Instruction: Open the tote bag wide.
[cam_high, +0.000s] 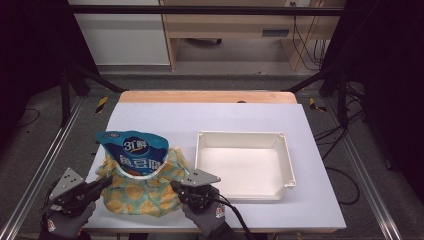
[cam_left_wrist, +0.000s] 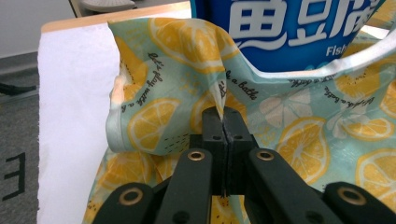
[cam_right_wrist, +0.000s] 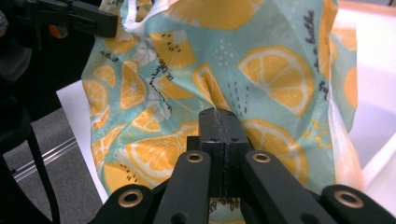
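A turquoise bag printed with lemon slices (cam_high: 140, 192) lies on the white table top (cam_high: 225, 120) near the front left. A blue snack packet (cam_high: 132, 150) stands out of its mouth, and the left gripper view shows the packet (cam_left_wrist: 289, 32) just behind the fabric (cam_left_wrist: 177, 60). My left gripper (cam_high: 107, 181) is at the bag's left side, shut (cam_left_wrist: 223, 116) on a pinched fold of the cloth. My right gripper (cam_high: 175, 186) is at the bag's right side, likewise shut (cam_right_wrist: 218, 114) on a fold of the lemon fabric (cam_right_wrist: 261, 70). In the right gripper view the left gripper (cam_right_wrist: 109, 25) shows at top left.
A shallow white tray (cam_high: 290, 165) sits to the right of the bag, with nothing in it. The table's left edge runs close to the bag, with grey floor and a metal rail (cam_high: 35, 170) beyond. A wooden strip (cam_high: 207, 96) borders the far edge.
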